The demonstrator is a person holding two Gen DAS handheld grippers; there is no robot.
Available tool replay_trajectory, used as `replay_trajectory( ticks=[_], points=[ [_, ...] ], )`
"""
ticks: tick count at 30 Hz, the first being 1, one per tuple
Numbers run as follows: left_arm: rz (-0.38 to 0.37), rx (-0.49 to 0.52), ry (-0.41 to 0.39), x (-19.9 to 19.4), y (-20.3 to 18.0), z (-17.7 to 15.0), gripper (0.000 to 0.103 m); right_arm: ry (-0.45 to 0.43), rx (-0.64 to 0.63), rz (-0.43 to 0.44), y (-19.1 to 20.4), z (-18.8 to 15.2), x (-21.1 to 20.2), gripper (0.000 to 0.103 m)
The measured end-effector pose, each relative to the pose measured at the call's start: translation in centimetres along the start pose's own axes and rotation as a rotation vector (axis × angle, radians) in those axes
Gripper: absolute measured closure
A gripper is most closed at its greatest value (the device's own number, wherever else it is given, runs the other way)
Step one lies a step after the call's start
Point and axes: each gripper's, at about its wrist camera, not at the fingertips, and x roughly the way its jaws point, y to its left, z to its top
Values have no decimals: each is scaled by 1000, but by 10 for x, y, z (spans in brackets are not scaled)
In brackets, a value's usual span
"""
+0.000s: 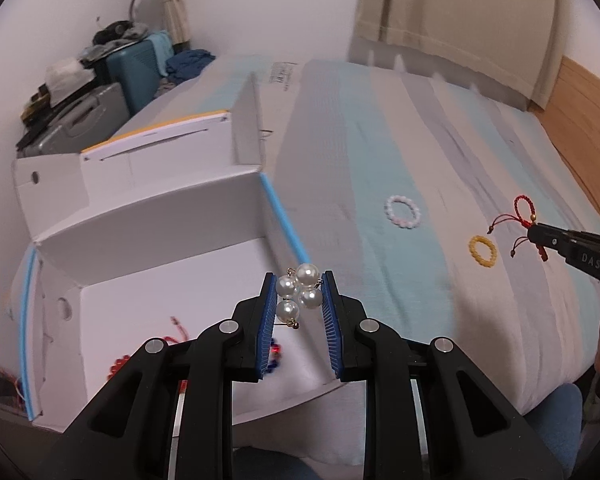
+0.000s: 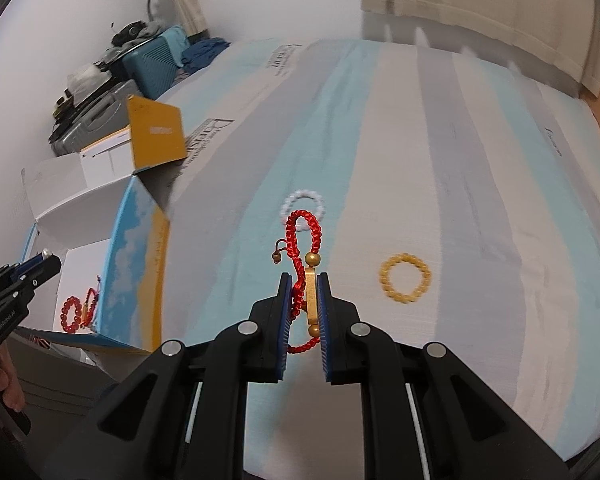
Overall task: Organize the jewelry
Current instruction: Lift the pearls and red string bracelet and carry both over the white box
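Our left gripper pinches the pearl piece between its pads, just over the open box. Our right gripper is clamped on the red cord bracelet, well right of the box. We judge both are mid-carry; next, each needs releasing inside it. The white bead ring and yellow bead ring wait on the bed, also right of the box.

Glossy pearl earrings, braided red cord bracelet, matt cardboard box.
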Motion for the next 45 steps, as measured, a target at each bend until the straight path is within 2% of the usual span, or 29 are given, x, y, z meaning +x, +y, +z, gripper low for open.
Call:
replay_trajectory(
  ticks=[21, 34, 45],
  points=[
    [107, -119, 16, -29, 110, -28, 81, 0, -164, 122, 138, 10, 14, 91],
    [148, -178, 38, -33, 157, -48, 81, -13, -261, 204, 222, 9, 13, 91],
    [147, -204, 93, -12, 179, -62, 81, 78, -347, 214, 279, -12, 49, 91]
  ],
)
